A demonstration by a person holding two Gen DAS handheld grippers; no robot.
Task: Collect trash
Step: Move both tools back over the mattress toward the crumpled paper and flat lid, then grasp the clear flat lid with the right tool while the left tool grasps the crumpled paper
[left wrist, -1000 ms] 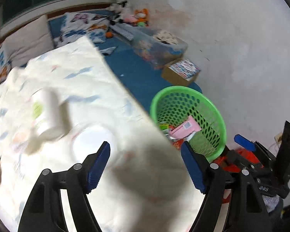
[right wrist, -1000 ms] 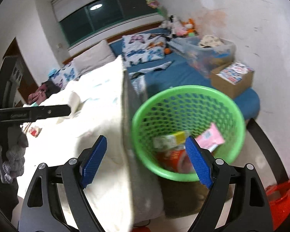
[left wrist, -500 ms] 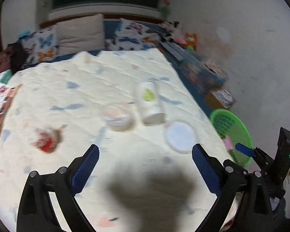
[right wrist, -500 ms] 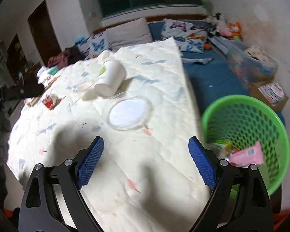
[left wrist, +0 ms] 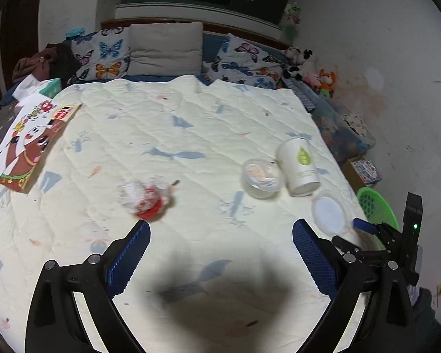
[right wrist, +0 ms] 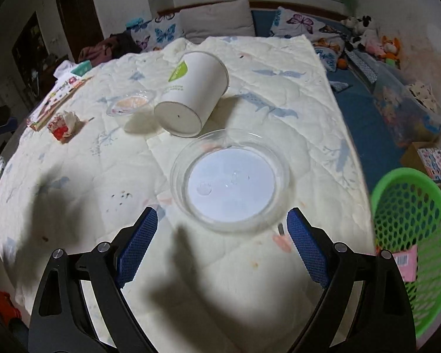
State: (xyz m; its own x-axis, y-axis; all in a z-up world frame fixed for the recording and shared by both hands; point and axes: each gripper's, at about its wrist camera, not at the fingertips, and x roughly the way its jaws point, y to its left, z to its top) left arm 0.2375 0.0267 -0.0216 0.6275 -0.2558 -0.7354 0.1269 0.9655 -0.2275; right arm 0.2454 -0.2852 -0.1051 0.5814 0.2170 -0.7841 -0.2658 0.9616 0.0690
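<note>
Left wrist view: left gripper spread wide, nothing between its blue pads, above a cream quilt. On the quilt lay a crumpled red-and-white wrapper just ahead of the left pad; a small clear tub touching a tipped white paper cup; a clear round lid near the quilt's right edge. Green mesh basket stood on the floor beyond that edge.

Right wrist view: right gripper likewise spread and empty, the lid just ahead of its tips. Cup lay on its side behind the lid. Basket stood at right, holding a pink packet.
</note>
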